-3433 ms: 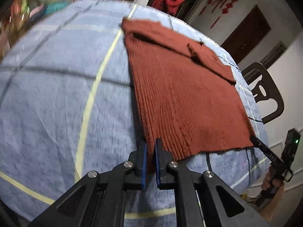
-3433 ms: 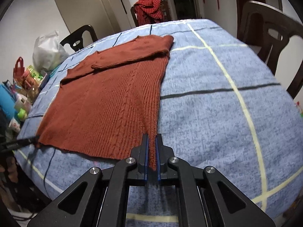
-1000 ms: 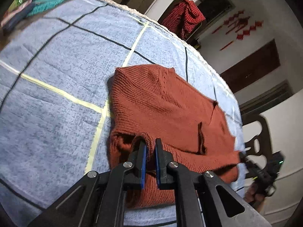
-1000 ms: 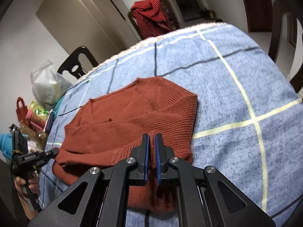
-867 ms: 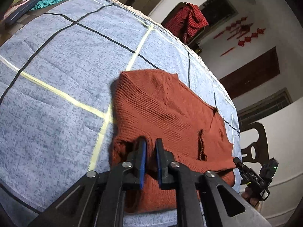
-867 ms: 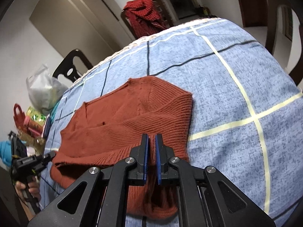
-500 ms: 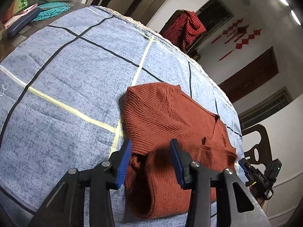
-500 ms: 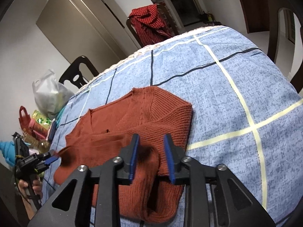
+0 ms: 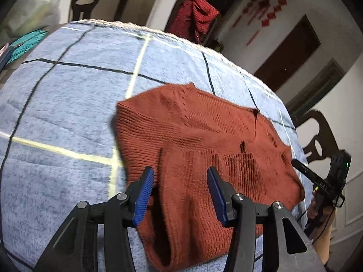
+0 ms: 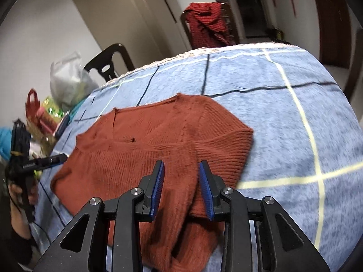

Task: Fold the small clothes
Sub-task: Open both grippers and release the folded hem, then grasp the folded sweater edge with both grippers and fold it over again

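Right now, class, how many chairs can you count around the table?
3. One black chair stands at the far left, one draped with a red garment at the far end, one dark wooden chair on the right. Others may be hidden.

There is one rust-red sweater (image 9: 199,140) lying on one blue checked cloth (image 9: 68,104). There are two grippers: the left gripper (image 9: 180,192) and the right gripper (image 10: 181,189). I count three dark chairs: one (image 9: 95,0) behind the table, one with a red garment (image 10: 205,22) over it, and one (image 9: 322,133) at the side. One white bag (image 10: 68,81) sits beside some small bright things, maybe four, too blurry to count.
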`<state>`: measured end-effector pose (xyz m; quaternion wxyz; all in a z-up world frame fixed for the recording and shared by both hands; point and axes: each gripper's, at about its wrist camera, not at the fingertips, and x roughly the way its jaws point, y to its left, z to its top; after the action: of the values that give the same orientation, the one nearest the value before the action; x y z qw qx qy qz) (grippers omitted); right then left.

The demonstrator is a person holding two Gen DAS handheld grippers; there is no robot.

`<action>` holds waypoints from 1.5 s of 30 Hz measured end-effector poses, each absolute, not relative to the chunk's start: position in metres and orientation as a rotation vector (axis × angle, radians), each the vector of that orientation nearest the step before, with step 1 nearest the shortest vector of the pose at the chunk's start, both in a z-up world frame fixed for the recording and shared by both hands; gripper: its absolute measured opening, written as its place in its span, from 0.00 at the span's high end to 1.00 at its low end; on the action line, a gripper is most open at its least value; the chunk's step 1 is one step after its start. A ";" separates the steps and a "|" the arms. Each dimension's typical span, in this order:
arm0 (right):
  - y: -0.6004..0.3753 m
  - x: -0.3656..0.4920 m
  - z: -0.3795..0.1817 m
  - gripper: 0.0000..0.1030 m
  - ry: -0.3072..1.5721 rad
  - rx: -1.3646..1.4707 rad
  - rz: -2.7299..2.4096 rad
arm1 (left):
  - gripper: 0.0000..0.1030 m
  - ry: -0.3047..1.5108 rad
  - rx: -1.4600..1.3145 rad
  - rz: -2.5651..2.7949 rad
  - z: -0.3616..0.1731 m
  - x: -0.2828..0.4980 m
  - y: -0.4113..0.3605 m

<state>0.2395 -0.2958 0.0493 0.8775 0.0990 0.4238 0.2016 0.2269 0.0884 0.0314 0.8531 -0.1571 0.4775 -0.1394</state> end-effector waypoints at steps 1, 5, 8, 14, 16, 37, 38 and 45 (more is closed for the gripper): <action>-0.293 0.240 0.049 0.69 0.883 0.194 0.422 | 0.51 1.007 -0.321 -0.289 0.031 0.228 0.087; -0.280 0.239 0.048 0.69 0.887 0.106 0.435 | 0.51 0.992 -0.247 -0.296 0.033 0.225 0.077; -0.275 0.243 0.045 0.69 0.905 0.060 0.425 | 0.51 1.004 -0.210 -0.295 0.031 0.226 0.072; -0.276 0.248 0.040 0.69 0.925 0.061 0.400 | 0.52 0.999 -0.173 -0.271 0.029 0.229 0.069; -0.278 0.248 0.040 0.73 0.928 0.073 0.398 | 0.71 1.007 -0.183 -0.258 0.027 0.233 0.070; -0.282 0.238 0.082 0.93 0.797 0.088 0.395 | 0.93 0.902 -0.213 -0.248 0.059 0.230 0.083; -0.281 0.239 0.086 0.93 0.785 0.082 0.392 | 0.93 0.893 -0.217 -0.250 0.062 0.231 0.084; -0.283 0.256 0.101 0.93 0.749 0.093 0.371 | 0.93 0.826 -0.229 -0.241 0.082 0.248 0.087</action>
<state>0.2557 -0.2828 0.1009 0.9129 0.0451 0.3636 0.1800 0.2484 0.0869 0.0819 0.9026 -0.1109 0.3994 -0.1164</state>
